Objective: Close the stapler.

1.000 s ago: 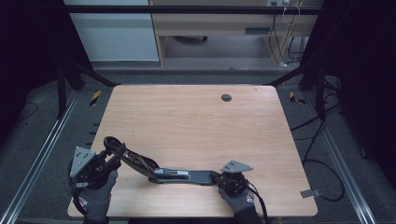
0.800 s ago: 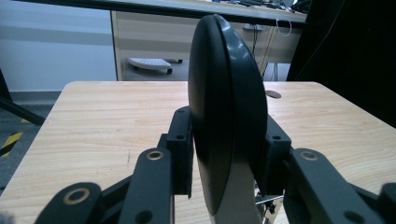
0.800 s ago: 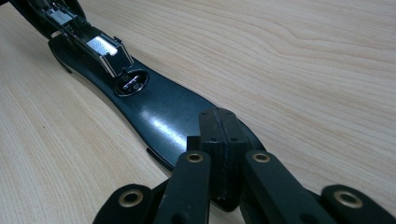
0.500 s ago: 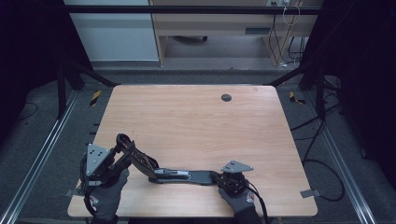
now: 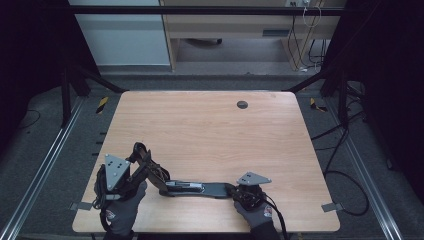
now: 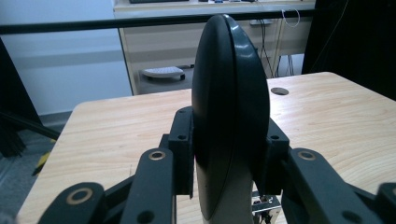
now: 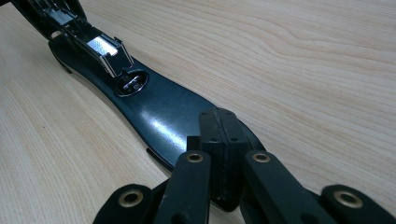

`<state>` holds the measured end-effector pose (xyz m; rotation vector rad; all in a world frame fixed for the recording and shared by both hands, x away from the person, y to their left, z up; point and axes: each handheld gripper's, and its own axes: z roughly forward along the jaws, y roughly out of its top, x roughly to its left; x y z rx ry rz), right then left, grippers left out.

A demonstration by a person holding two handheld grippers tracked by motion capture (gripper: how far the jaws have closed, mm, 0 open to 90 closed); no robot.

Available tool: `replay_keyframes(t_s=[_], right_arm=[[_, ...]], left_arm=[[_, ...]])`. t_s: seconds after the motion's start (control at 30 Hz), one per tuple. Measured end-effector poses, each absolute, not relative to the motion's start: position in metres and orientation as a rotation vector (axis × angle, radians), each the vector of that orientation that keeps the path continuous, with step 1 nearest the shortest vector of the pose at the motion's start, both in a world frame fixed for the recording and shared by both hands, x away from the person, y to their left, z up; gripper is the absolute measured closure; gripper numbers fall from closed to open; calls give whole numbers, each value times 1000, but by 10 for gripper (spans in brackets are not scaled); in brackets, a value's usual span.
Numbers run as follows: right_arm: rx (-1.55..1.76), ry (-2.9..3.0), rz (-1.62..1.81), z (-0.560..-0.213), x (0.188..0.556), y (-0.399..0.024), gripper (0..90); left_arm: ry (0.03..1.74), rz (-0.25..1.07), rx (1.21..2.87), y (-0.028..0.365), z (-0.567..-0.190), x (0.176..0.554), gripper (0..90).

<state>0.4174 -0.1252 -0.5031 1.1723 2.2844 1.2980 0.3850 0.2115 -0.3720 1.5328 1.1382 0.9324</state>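
A long black stapler lies swung open near the table's front edge. Its flat base [image 5: 212,189] rests on the wood, with the metal staple channel [image 7: 105,49] showing at its far end. The stapler's top arm [image 5: 150,168] slants up to the left, and my left gripper [image 5: 141,161] is shut on it. In the left gripper view this arm [image 6: 231,93] stands edge-on between the pads. My right gripper [image 5: 235,191] is shut, pads together with nothing between them, its tips [image 7: 218,126] down on the base's near end.
A round cable hole [image 5: 242,104] sits in the far part of the wooden table [image 5: 210,135]. Small metal brackets stick out at the front left [image 5: 80,205] and front right [image 5: 331,206] edges. Cabinets and cables stand beyond the far edge.
My left gripper has moved right, toward the stapler's hinge, carrying the top arm to a steeper tilt. The right gripper and the base have stayed put.
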Motion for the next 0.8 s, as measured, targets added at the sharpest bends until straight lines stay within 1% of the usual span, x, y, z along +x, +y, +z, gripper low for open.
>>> replay_keyframes(t_s=[0.3, 0.8], right_arm=[[1170, 2285, 1297, -503, 417, -125, 900], [1167, 2284, 1299, -503, 417, -125, 900]], left_arm=[[1086, 1027, 1574, 187, -372, 383, 650], [1045, 1112, 1598, 168, -374, 381, 651]])
